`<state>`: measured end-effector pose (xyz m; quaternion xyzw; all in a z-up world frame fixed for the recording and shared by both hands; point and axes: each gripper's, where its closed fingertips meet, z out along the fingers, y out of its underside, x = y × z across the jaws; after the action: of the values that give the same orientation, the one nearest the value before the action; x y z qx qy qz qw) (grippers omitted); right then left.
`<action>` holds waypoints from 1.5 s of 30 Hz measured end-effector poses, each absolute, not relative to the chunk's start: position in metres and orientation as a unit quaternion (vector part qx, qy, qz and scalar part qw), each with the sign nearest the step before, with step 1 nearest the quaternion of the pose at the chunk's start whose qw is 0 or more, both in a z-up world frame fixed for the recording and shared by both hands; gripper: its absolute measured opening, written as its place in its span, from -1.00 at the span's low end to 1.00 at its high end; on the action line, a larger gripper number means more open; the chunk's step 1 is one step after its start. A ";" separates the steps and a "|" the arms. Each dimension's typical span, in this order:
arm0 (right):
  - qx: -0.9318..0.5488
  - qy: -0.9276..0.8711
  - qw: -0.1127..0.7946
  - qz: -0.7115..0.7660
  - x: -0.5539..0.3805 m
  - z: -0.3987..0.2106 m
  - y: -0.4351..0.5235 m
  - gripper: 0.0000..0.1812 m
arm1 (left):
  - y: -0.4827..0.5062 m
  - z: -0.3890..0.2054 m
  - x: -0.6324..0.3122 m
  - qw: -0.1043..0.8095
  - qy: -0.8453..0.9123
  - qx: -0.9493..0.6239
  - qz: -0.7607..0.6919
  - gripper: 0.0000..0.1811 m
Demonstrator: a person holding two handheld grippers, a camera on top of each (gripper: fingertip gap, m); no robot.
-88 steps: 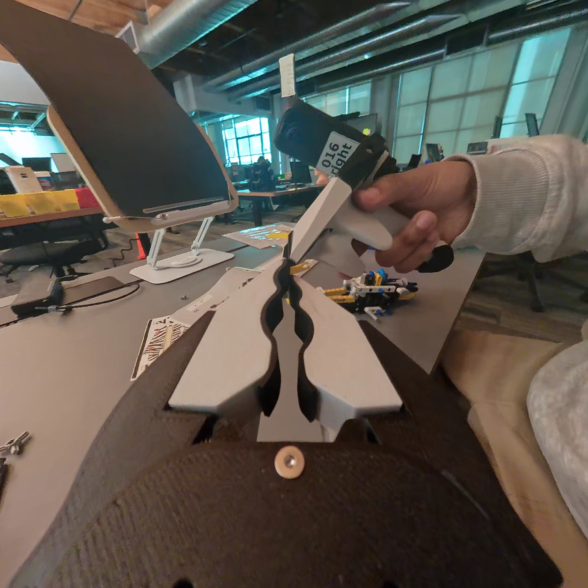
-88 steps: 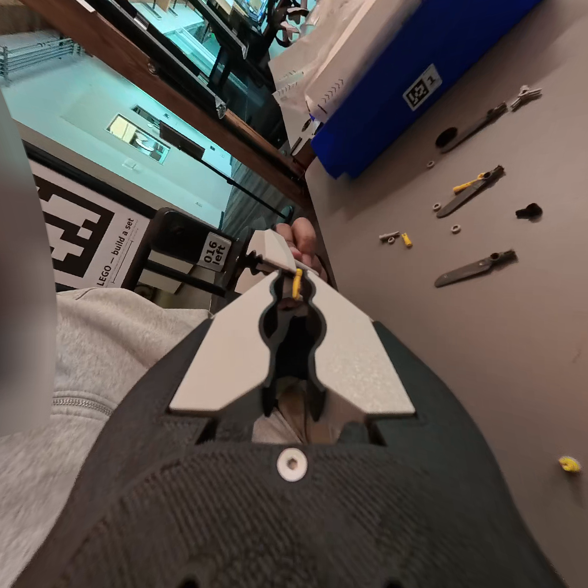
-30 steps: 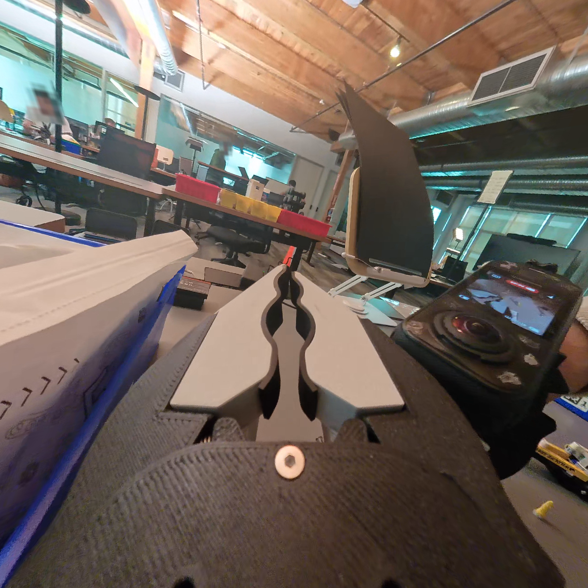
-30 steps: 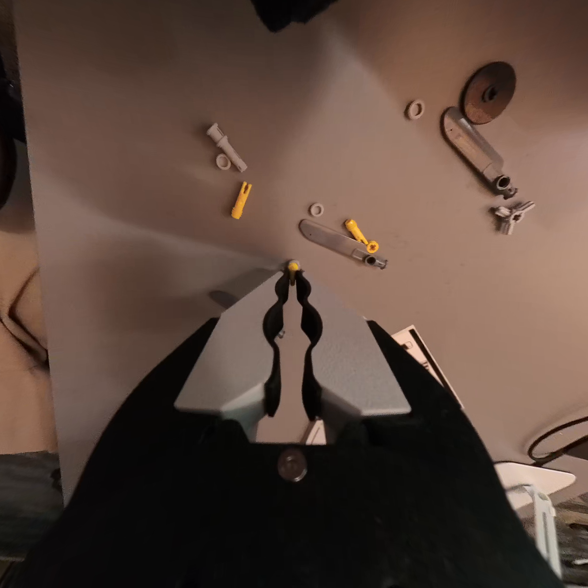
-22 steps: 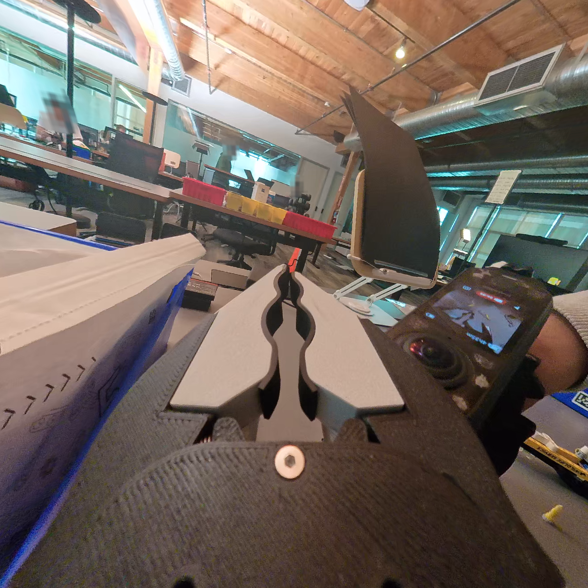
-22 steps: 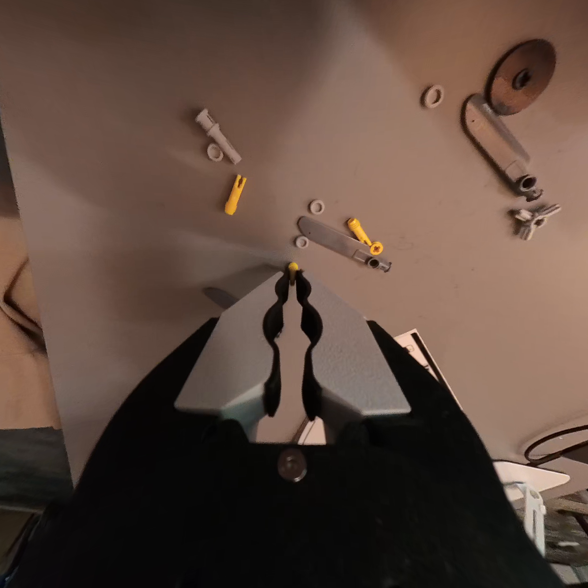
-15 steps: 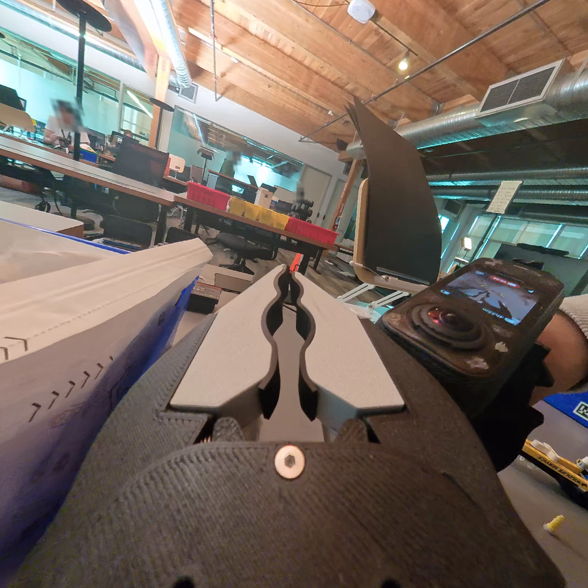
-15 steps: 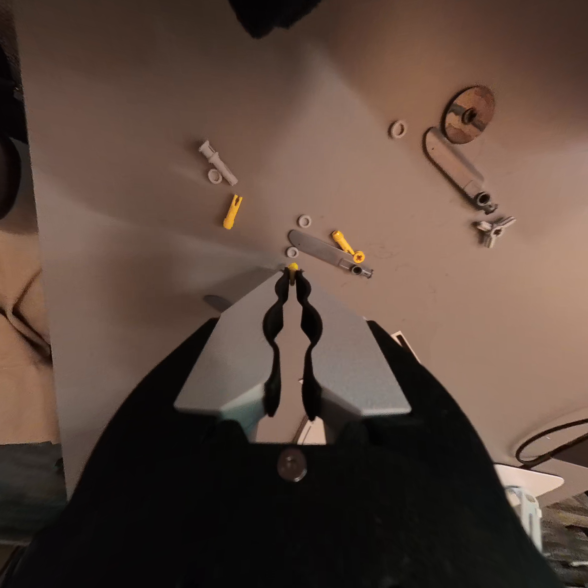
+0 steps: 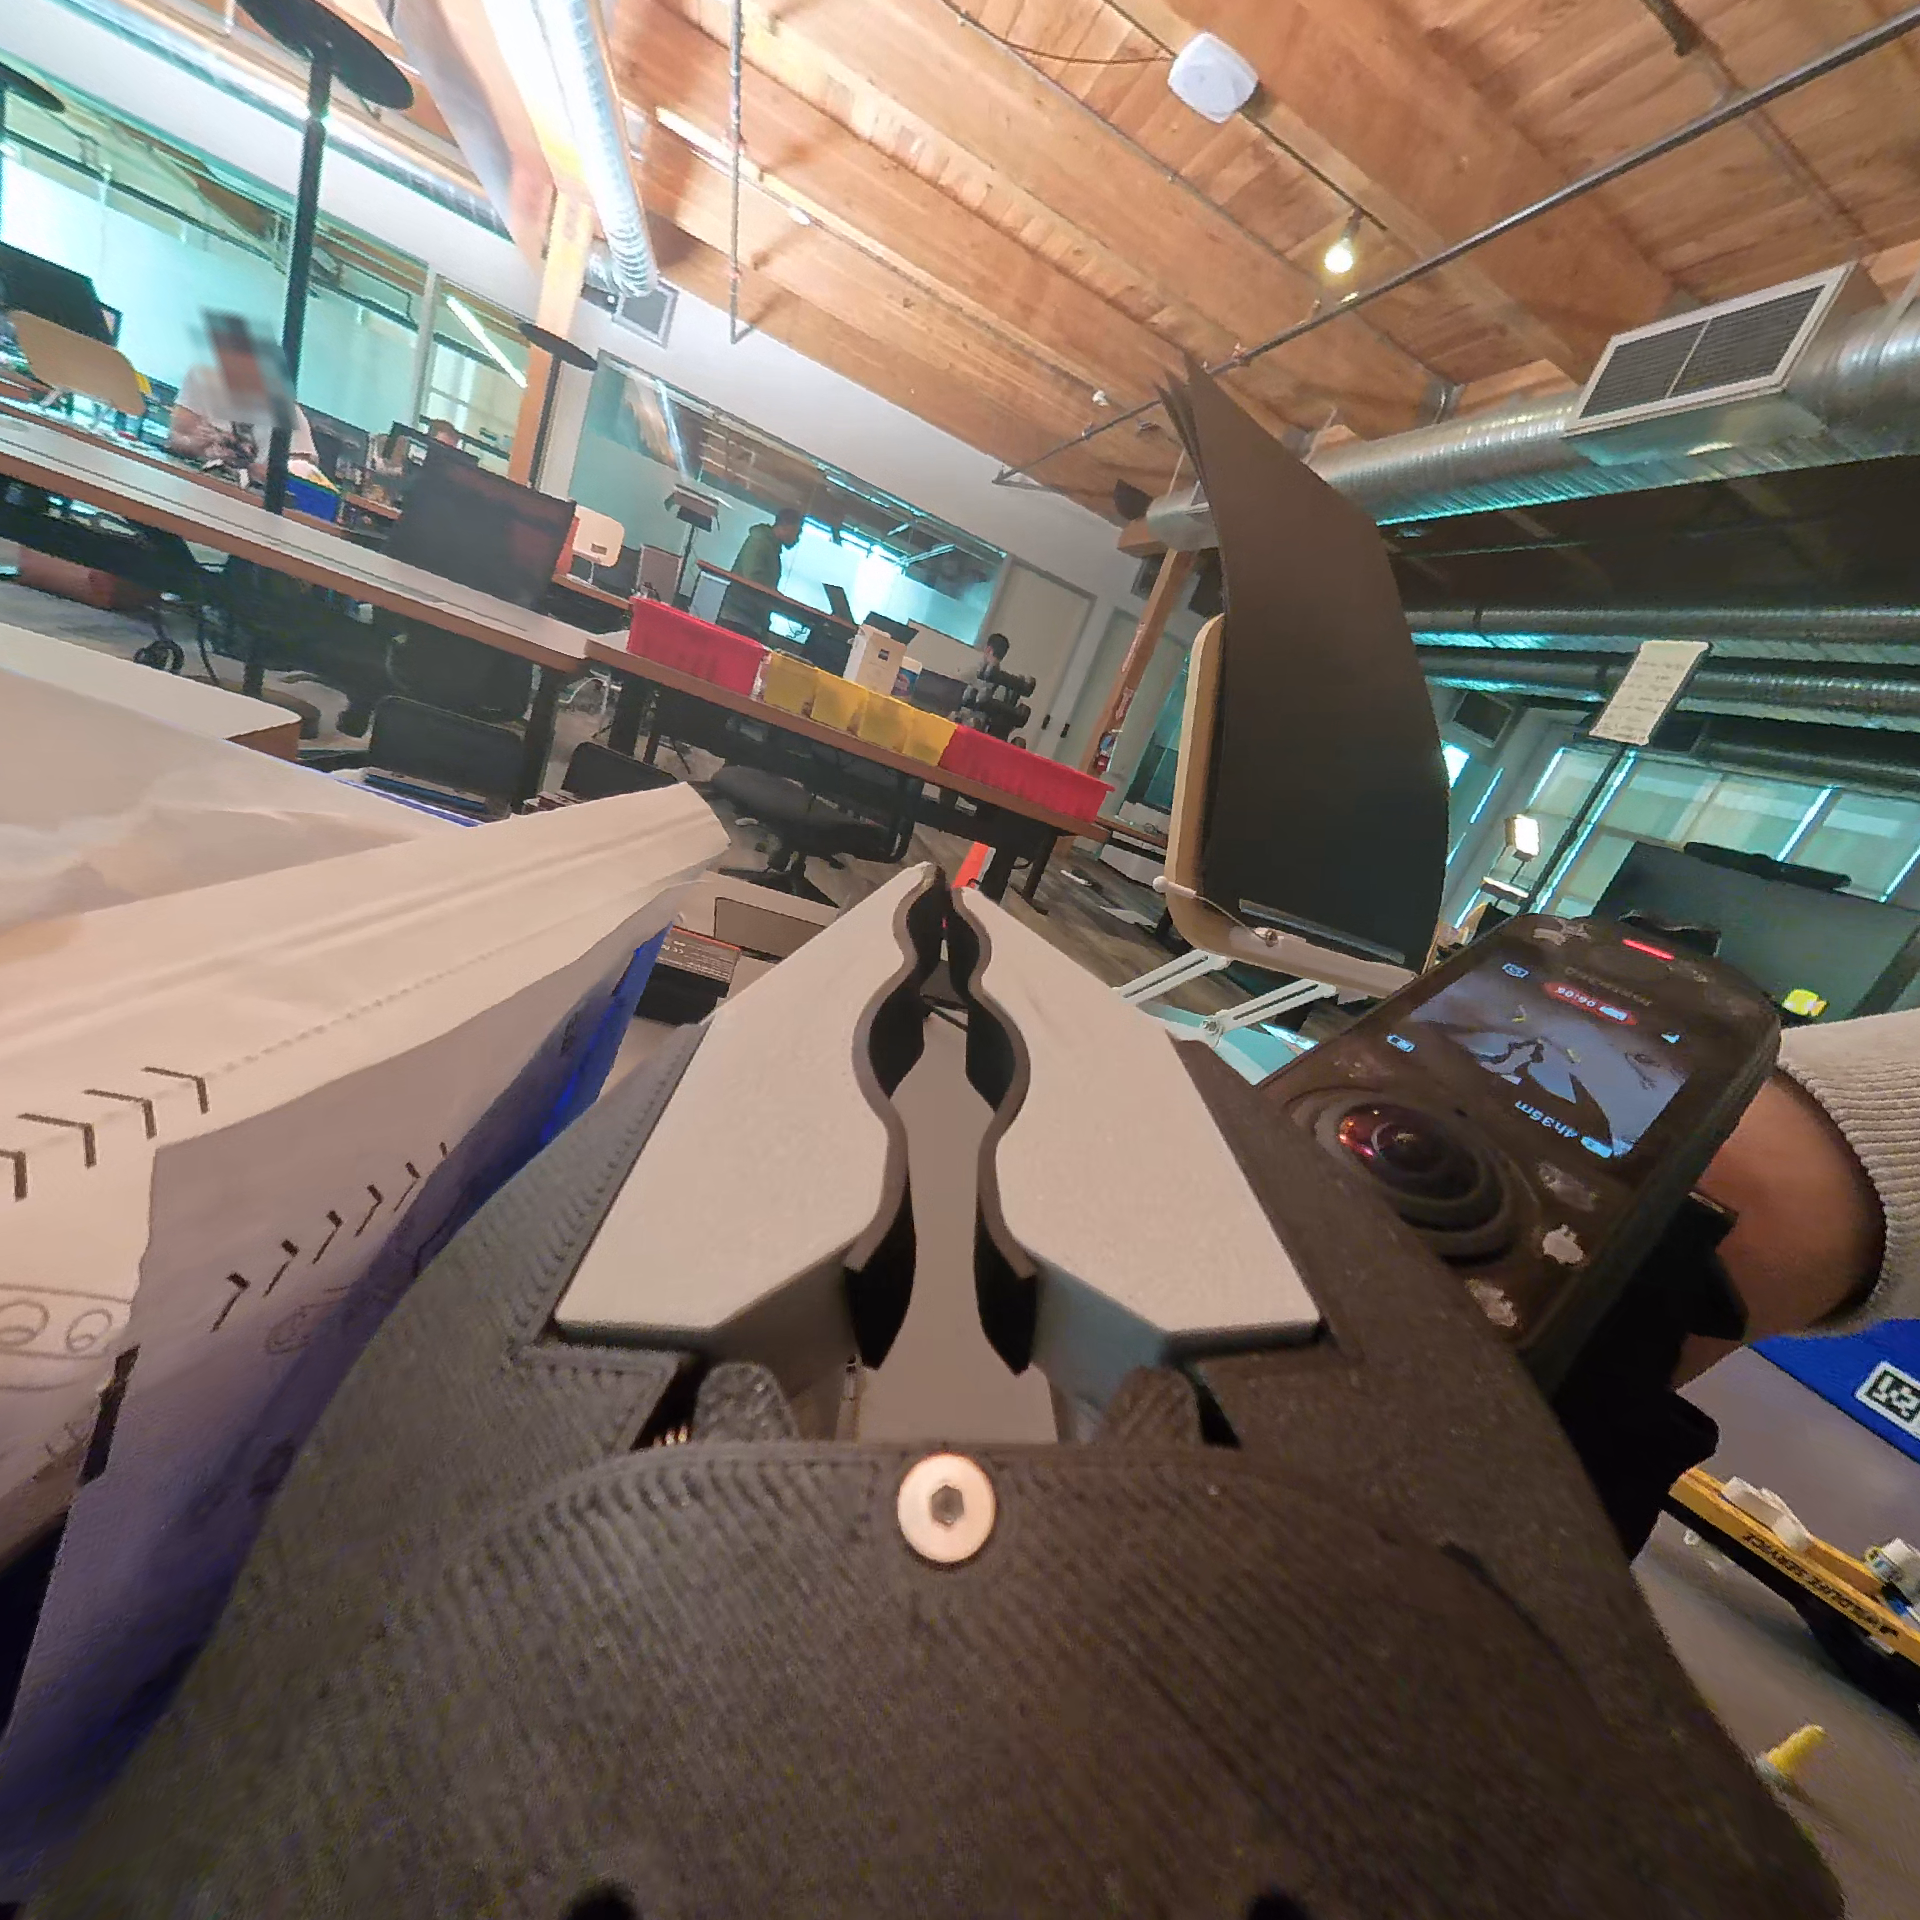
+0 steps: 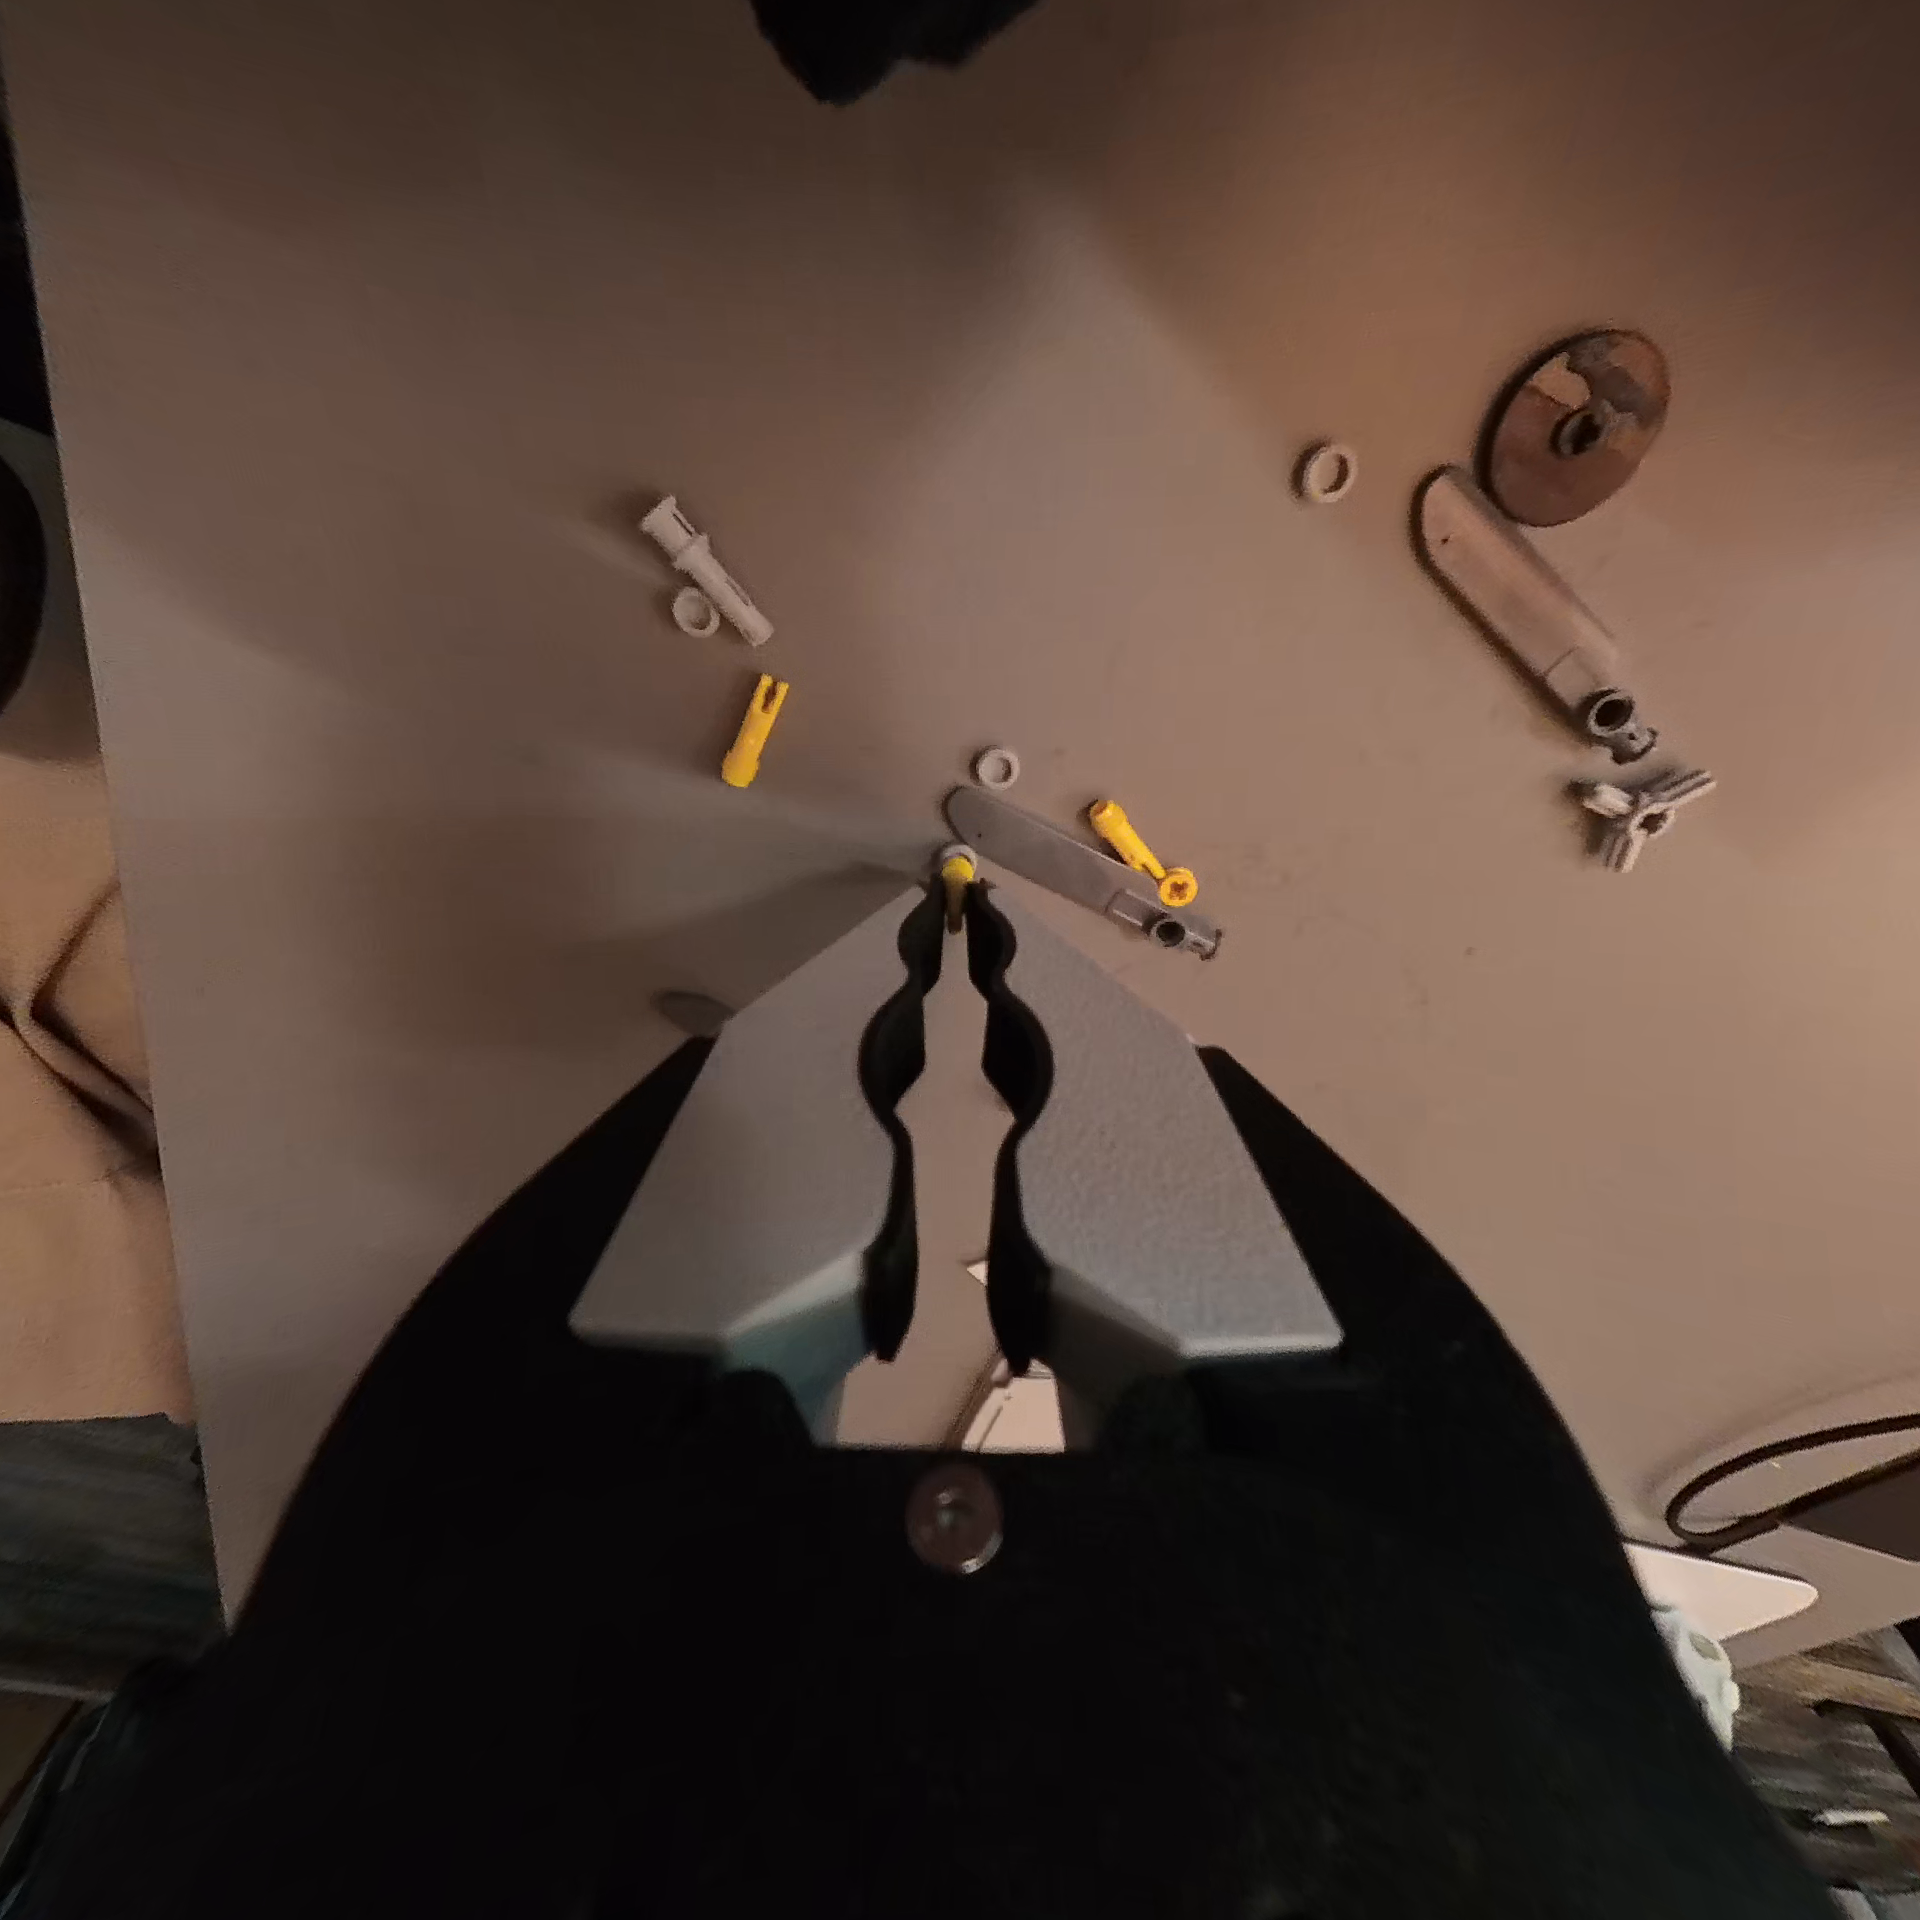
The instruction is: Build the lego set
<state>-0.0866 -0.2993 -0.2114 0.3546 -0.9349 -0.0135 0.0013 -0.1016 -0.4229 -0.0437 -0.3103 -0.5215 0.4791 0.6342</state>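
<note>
At frame centre, the right gripper (image 10: 954,891) grasps a yellow pin (image 10: 955,871); the left gripper (image 9: 943,885) is clenched, holding nothing.

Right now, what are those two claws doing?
Right gripper shut on yellow pin, above small grey ring. Left gripper shut, empty. Nothing blocking.

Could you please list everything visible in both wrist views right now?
Yellow pin: one, held in the right tongs' tips, above a small grey ring.
Yellow pegs: two loose on the table, one at, one at.
Grey blades: two, and.
Grey rings: three loose.
White peg: one.
Brown disc: one.
Three-armed grey piece: one.
White bag: one, left.
Yellow model: partly seen, right.
Left tongs: shut, empty.
Right tongs: shut.
</note>
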 end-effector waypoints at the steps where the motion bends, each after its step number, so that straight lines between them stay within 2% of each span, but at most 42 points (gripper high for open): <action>1: 0.354 -0.935 0.000 -0.014 -0.086 -0.212 -0.299 -0.98 | -0.423 -0.043 -0.101 0.636 -0.522 -0.308 0.478 -1.00; 20: 0.325 -0.943 -0.020 -0.072 -0.088 -0.213 -0.299 -0.98 | -0.450 -0.052 -0.091 0.639 -0.571 -0.234 0.459 -1.00; 27: 0.320 -0.943 -0.022 -0.092 -0.088 -0.213 -0.299 -0.98 | -0.461 -0.039 -0.068 0.625 -0.561 -0.171 0.515 -1.00; 45: 0.298 -0.951 -0.027 -0.084 -0.086 -0.214 -0.300 -0.98 | -0.467 -0.040 -0.062 0.613 -0.569 -0.155 0.526 -1.00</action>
<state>-0.0855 -0.3004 -0.2140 0.2977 -0.9506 -0.0842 -0.0271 -0.0619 -0.4674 -0.0404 -0.1551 -0.5692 0.5258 0.6127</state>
